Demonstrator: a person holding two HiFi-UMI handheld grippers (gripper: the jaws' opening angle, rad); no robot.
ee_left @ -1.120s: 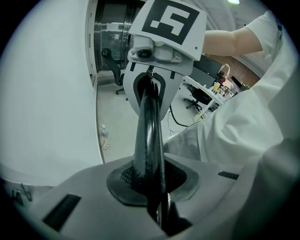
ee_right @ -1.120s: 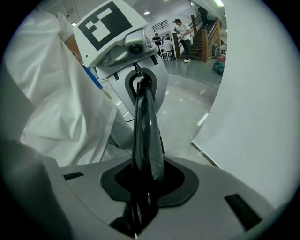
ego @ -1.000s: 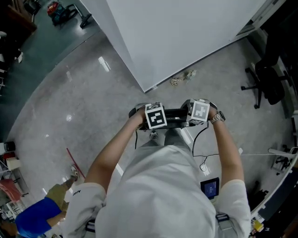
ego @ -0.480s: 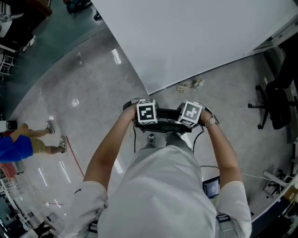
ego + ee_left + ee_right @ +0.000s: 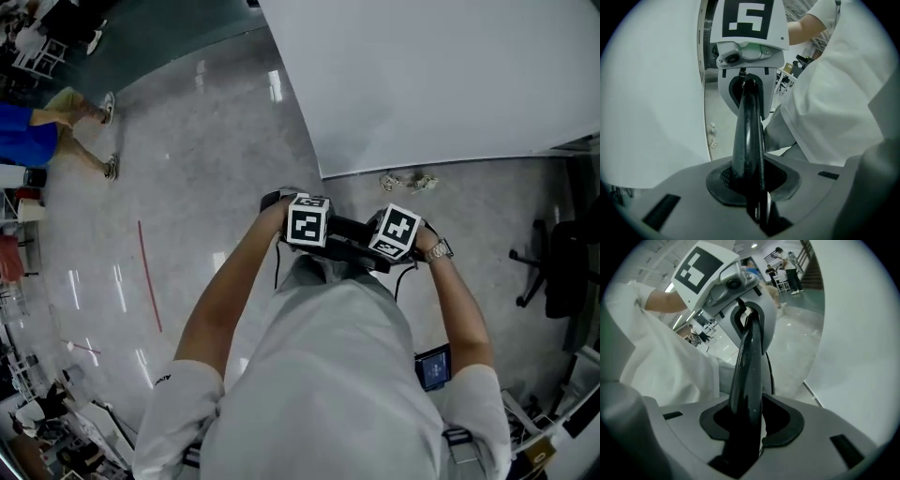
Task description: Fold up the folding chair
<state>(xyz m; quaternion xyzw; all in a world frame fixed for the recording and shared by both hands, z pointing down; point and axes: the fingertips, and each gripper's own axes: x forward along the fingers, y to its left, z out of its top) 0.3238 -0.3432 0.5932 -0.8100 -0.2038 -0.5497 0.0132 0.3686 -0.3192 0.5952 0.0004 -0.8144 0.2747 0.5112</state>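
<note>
One black chair bar (image 5: 349, 232), long axis running left to right

A broad white wall (image 5: 422, 75) fills the upper right. Polished grey floor (image 5: 187, 216) spreads to the left of it and below it, streaked with light glints. Crumpled scraps (image 5: 408, 180) lie at the wall's foot. A black office chair (image 5: 562, 272) stands below its right end. A thin red line (image 5: 150, 277) crosses the floor well to the wall's left.
</note>
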